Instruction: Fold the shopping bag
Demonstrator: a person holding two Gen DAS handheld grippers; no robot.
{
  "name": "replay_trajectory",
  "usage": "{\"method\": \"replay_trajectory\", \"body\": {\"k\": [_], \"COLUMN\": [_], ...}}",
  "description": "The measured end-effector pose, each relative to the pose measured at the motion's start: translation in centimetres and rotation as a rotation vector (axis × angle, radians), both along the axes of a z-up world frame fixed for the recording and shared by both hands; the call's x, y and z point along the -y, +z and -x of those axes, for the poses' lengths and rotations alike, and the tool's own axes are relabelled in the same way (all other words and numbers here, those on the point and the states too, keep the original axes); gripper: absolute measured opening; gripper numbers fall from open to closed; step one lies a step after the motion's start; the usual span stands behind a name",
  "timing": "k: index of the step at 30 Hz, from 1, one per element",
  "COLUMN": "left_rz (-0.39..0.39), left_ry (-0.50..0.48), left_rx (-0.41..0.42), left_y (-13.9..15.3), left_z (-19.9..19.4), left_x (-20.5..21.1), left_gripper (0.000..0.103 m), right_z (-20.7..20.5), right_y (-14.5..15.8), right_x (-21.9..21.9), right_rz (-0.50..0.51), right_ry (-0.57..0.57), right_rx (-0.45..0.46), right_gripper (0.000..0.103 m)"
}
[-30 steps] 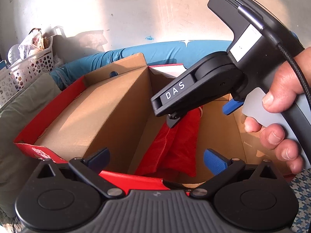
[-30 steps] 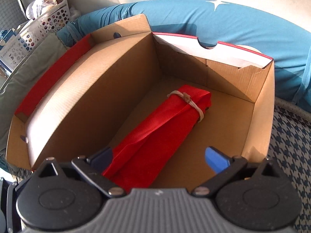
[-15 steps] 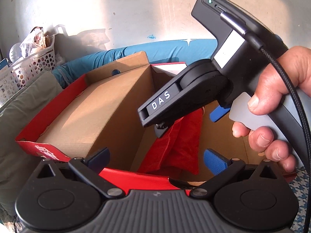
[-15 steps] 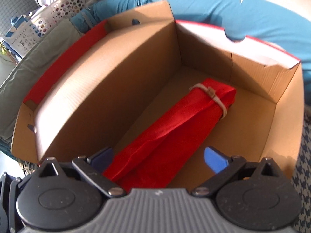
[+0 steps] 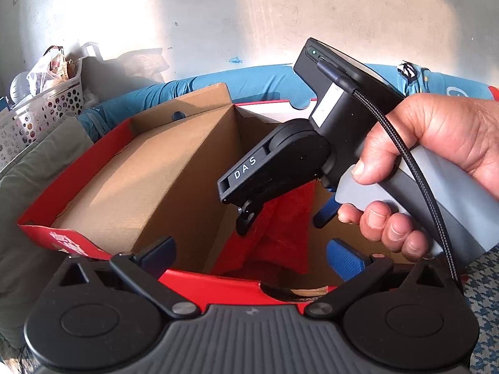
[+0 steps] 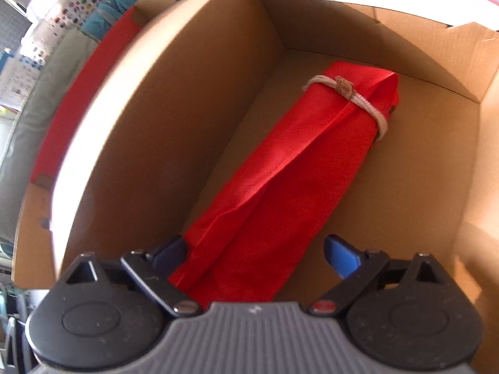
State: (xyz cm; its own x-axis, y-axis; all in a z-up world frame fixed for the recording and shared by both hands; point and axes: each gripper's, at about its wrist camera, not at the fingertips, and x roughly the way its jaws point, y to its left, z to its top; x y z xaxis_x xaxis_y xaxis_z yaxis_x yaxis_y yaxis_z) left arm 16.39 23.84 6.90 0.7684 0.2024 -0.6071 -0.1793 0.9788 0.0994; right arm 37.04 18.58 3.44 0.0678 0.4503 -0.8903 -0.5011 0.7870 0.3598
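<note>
A red shopping bag [image 6: 280,171], folded into a long bundle, lies on the floor of a cardboard box [image 6: 187,93]. A white band [image 6: 371,109] ties its far end. My right gripper [image 6: 255,252] points steeply down over the bag's near end. Its jaws are closing with the bag between them; the left finger is at the bag's edge, the right finger stands apart. In the left wrist view a hand [image 5: 436,155] holds that right gripper [image 5: 283,218] above the red bag [image 5: 280,240]. My left gripper [image 5: 252,254] is open and empty at the box's near red rim [image 5: 218,283].
The box [image 5: 156,171] sits on blue bedding [image 5: 265,84]. A white perforated basket [image 5: 40,115] with bags stands at the far left, with a grey-green cushion [image 5: 31,193] beside it. Houndstooth fabric [image 5: 483,296] lies at the right. A plain wall is behind.
The right gripper has dropped into the box and tilted more steeply down onto the bag's near end, and its jaws have narrowed. The left gripper has stayed where it was.
</note>
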Motion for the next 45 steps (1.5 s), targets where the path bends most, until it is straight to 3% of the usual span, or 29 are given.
{"method": "replay_trajectory", "body": {"k": [4, 6, 9, 15, 18, 23, 28, 31, 33, 35, 41, 45], "left_rz": [-0.003, 0.001, 0.004, 0.008, 0.011, 0.015, 0.028, 0.029, 0.031, 0.032, 0.031, 0.030], "left_ry": [-0.003, 0.001, 0.001, -0.012, -0.012, -0.017, -0.034, -0.041, -0.042, -0.043, -0.042, -0.041], "left_rx": [0.000, 0.004, 0.005, 0.003, 0.003, 0.000, -0.003, -0.004, -0.003, -0.002, -0.003, -0.002], "left_y": [0.0, 0.1, 0.1, 0.1, 0.2, 0.3, 0.3, 0.2, 0.2, 0.1, 0.1, 0.1], "left_z": [0.1, 0.1, 0.0, 0.0, 0.0, -0.1, -0.3, -0.3, -0.3, -0.3, -0.3, -0.2], "left_x": [0.0, -0.1, -0.2, 0.0, 0.0, 0.1, 0.3, 0.4, 0.3, 0.3, 0.4, 0.5], "left_gripper": [0.103, 0.103, 0.103, 0.103, 0.103, 0.103, 0.103, 0.103, 0.103, 0.103, 0.103, 0.103], "right_z": [0.5, 0.7, 1.1, 1.6, 1.6, 2.5, 5.1, 6.8, 7.5, 8.1, 5.7, 3.2], "right_y": [0.2, 0.7, 1.9, 3.1, 3.3, 4.1, 4.1, 4.5, 4.9, 5.6, 6.9, 6.4], "right_x": [-0.6, -0.5, -0.1, 0.5, 0.9, 0.7, -1.1, -2.0, -2.5, -3.0, -1.4, 0.0], "right_rz": [-0.022, -0.034, -0.034, -0.004, 0.027, 0.205, 0.360, 0.318, 0.278, 0.222, 0.092, 0.099], "right_ry": [0.028, 0.020, 0.014, -0.017, -0.031, 0.041, 0.270, 0.397, 0.430, 0.448, 0.285, 0.105], "right_rx": [0.015, 0.037, 0.099, 0.158, 0.179, 0.341, 0.460, 0.447, 0.432, 0.426, 0.359, 0.301], "right_gripper": [0.059, 0.039, 0.030, 0.025, 0.024, 0.024, 0.025, 0.033, 0.044, 0.045, 0.062, 0.062]}}
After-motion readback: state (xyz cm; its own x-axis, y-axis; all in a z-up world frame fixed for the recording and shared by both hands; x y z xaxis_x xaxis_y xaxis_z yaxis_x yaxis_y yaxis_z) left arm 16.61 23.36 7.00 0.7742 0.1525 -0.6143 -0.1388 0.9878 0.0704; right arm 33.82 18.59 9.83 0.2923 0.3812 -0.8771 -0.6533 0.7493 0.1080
